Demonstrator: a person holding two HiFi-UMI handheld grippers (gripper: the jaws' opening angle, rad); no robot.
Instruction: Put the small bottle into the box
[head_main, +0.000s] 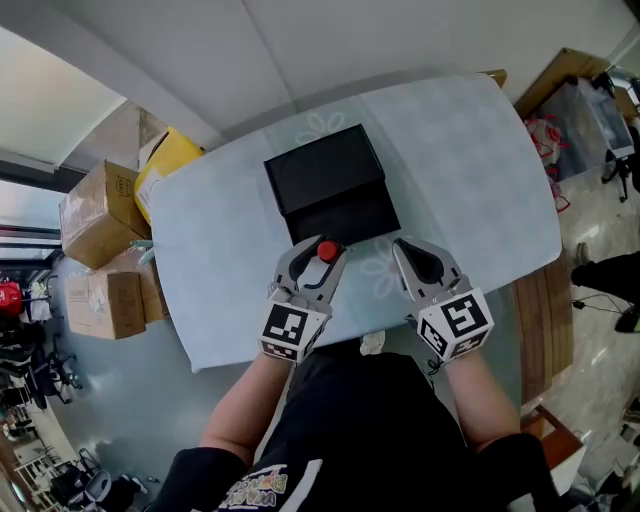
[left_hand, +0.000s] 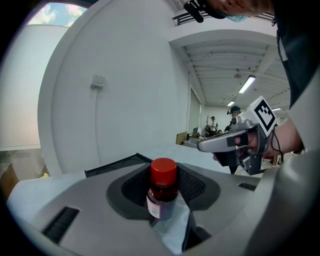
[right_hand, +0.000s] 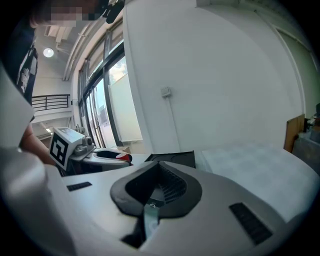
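Head view: pale blue table (head_main: 470, 160) with a black box (head_main: 322, 168) lying open near the middle. The left gripper (head_main: 318, 264) holds the small bottle (head_main: 327, 251), red cap up, right at the box's near edge and not inside it. The right gripper (head_main: 418, 262) sits just beside it, off the box's near right corner. Cardboard cartons (head_main: 100, 210) are stacked past the table's left end. Left gripper view: jaws clamped on the small bottle (left_hand: 162, 189), which has a dark body and a white label; the box rim (left_hand: 117, 165) is just beyond, and the right gripper (left_hand: 210, 144) is to the right. Right gripper view: right gripper (right_hand: 155, 192) has its jaws pressed together with nothing between them; the box (right_hand: 172, 158) lies ahead, the left gripper (right_hand: 112, 156) to the left.
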